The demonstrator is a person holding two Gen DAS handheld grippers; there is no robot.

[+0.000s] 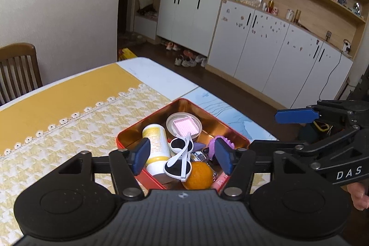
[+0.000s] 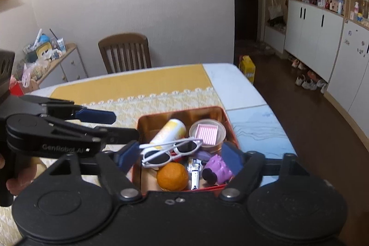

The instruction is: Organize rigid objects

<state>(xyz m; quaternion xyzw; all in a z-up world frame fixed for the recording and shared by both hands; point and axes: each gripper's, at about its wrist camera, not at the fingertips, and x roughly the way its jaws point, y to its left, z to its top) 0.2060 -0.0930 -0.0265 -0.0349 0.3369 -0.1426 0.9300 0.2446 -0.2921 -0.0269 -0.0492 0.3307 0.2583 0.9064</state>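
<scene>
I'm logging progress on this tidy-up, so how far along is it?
It looks nearly finished. The red tin on the table already holds the white sunglasses, orange, yellow-and-white bottle, purple toy, nail clipper and pink tray. The left gripper and right gripper are open and hold nothing. No loose items show on the tablecloth.
</scene>
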